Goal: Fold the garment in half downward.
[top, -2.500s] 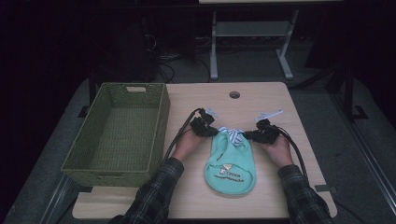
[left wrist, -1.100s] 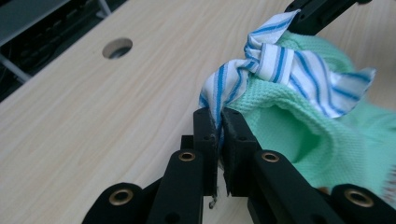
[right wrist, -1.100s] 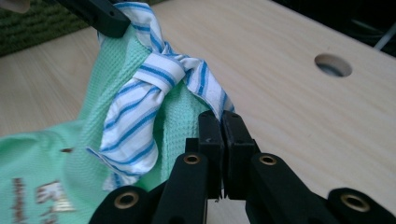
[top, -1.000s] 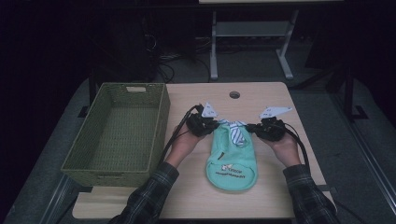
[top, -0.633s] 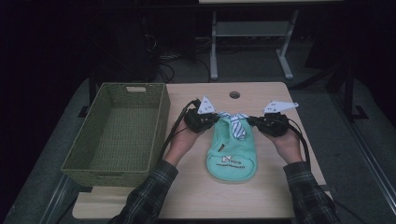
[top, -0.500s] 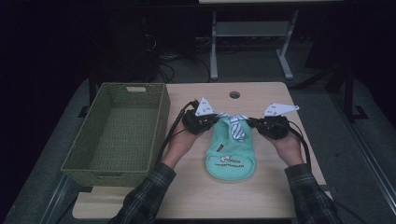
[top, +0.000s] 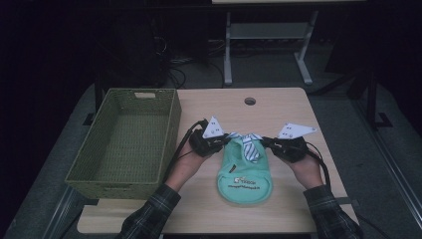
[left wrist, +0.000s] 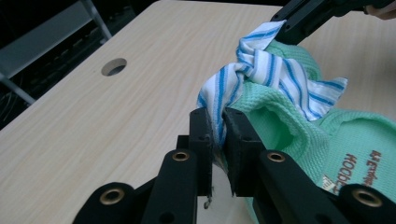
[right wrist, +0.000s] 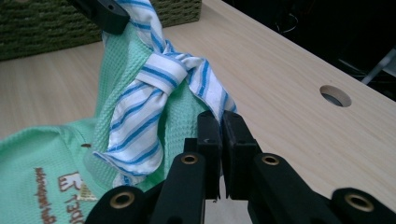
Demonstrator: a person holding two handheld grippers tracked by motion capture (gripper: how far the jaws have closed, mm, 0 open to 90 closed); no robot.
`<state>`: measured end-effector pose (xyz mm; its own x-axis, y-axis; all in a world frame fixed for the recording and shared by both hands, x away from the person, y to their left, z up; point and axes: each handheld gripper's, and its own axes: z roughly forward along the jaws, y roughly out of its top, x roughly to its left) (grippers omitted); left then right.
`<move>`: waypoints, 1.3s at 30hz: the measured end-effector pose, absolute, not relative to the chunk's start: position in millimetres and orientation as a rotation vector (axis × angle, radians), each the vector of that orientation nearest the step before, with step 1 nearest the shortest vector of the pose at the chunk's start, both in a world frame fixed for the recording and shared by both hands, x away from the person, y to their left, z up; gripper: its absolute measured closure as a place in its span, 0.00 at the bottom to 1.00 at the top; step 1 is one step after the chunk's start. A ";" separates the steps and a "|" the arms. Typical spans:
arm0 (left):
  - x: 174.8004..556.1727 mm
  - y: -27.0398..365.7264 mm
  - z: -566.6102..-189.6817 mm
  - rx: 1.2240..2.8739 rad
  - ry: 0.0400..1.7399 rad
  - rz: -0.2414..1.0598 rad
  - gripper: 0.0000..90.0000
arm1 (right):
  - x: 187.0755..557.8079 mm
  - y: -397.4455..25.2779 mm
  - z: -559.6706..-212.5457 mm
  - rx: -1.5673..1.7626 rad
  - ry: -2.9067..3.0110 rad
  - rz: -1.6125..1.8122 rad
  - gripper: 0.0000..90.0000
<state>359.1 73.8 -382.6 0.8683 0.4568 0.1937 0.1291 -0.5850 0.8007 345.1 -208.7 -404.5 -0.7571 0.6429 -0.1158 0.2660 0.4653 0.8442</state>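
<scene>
High view overhead, facing forward; gripper views close, facing each other, sharing striped cloth [left wrist: 261, 74].

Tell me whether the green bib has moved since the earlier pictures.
Yes. The green bib has slid up the table toward the round hole, judged in the high view, with both grippers clamped on its striped collar.

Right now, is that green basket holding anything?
Empty: the green basket shows only its bare woven floor. The bib lies outside it on the table.
</scene>
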 end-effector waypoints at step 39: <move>316.2 75.1 -406.3 2.180 0.351 0.468 0.90 | 305.6 -203.5 -429.1 0.724 2.310 1.166 0.93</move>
